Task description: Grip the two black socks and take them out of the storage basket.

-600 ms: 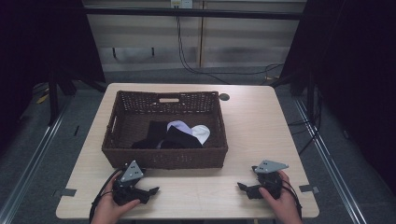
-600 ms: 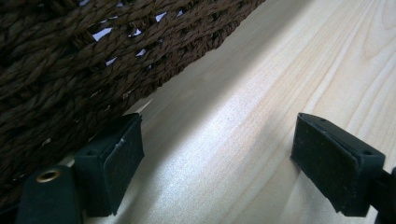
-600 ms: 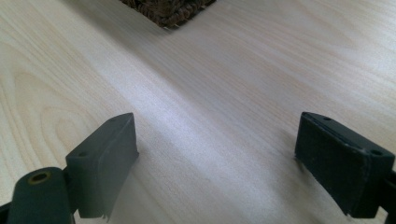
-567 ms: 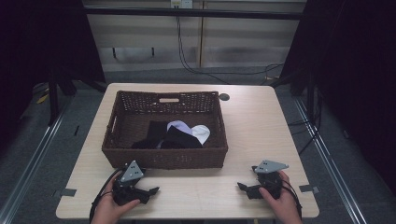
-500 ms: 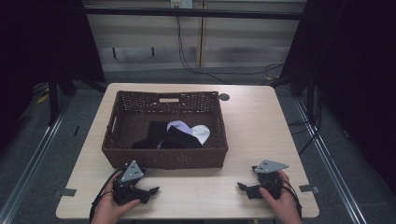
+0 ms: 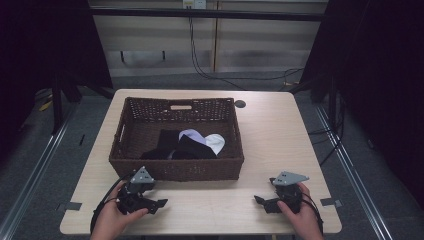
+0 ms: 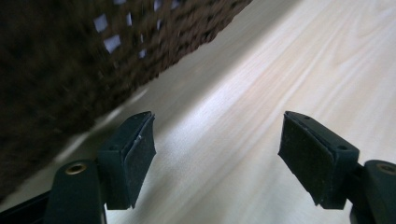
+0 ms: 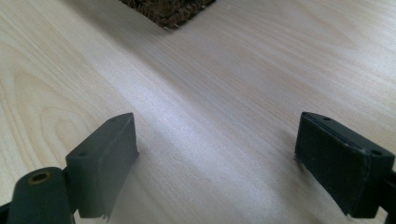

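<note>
Found the left gripper (image 6: 159,203) at the near left of the table (image 6: 270,135), held in the left hand (image 6: 112,221) and pointing to the right, with the grey plate on top. Saw it released in the left gripper view (image 7: 217,144), both black jaws standing wide apart with only bare pale wood between them and the brown basket (image 7: 70,60) just beside, on the left of that view. Found the right gripper (image 6: 260,201) at the near right, held in the right hand (image 6: 302,220) and pointing to the left, toward the other one, well apart from it. Saw it released too in the right gripper view (image 8: 215,154), jaws far apart and grasping nothing, low over the wood, with one corner of the basket (image 8: 166,10) at the top edge. Noted small grey tape marks (image 6: 72,205) at both near sides of the table. Farther on, found the wicker basket (image 6: 175,169) on the left half of the table, its near wall just beyond the left gripper. Inside, saw a black garment (image 6: 187,148) lying toward the near wall, with a white cloth (image 6: 216,142) touching it on the right and a pale cloth (image 6: 187,134) just behind. Noted a small dark round disc (image 6: 240,104) on the table just beside the far right corner of the basket. Beyond the table, saw cables (image 6: 200,55) hanging down to the grey floor.
</note>
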### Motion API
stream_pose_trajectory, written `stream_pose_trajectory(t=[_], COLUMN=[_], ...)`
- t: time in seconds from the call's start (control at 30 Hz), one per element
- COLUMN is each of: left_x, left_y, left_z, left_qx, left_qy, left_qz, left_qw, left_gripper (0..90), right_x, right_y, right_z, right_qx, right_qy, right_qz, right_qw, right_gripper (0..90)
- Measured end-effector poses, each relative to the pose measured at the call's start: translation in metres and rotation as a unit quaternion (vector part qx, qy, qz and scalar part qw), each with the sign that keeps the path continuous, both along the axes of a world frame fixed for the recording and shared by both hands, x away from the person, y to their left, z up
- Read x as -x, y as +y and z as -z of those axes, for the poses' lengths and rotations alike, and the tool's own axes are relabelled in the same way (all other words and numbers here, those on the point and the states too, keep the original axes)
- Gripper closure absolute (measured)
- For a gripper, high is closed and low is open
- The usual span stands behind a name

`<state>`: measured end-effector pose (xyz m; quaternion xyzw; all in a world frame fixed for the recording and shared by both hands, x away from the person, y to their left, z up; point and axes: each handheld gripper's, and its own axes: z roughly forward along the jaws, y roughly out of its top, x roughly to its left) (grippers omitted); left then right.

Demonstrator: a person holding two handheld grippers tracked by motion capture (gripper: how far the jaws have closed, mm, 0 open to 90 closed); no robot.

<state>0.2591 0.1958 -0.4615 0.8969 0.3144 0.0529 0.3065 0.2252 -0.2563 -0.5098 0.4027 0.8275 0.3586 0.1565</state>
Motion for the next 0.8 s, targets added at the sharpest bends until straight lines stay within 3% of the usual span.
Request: stream_pose_trajectory(t=[0.2,0.3,0.43,0.57,0.8], left_x=[-0.008,-0.015,-0.026,-0.039,-0.066], left_y=[-0.004,-0.008,-0.015,-0.022,-0.036], left_z=[-0.038,-0.053,-0.077,-0.096,-0.122], left_qx=[-0.033,-0.051,-0.07,-0.071,-0.074], left_qy=[0.036,0.046,0.044,0.065,0.072], left_qz=[0.021,0.026,0.026,0.028,0.03], left_qw=[0.9986,0.9973,0.9962,0.995,0.9942], left_gripper=[25.7,25.5,25.6,25.5,25.3], right_x=[0.0,0.0,0.0,0.0,0.0], right_y=[0.0,0.0,0.0,0.0,0.0], right_z=[0.0,0.0,0.0,0.0,0.0], right_qx=[0.0,0.0,0.0,0.0,0.0], right_qy=[0.001,0.001,0.001,0.0,0.0], right_qz=[0.001,0.001,0.001,0.0,0.0], right_qw=[1.0,1.0,1.0,1.0,1.0], right_gripper=[12.3,12.3,12.3,12.3,12.3])
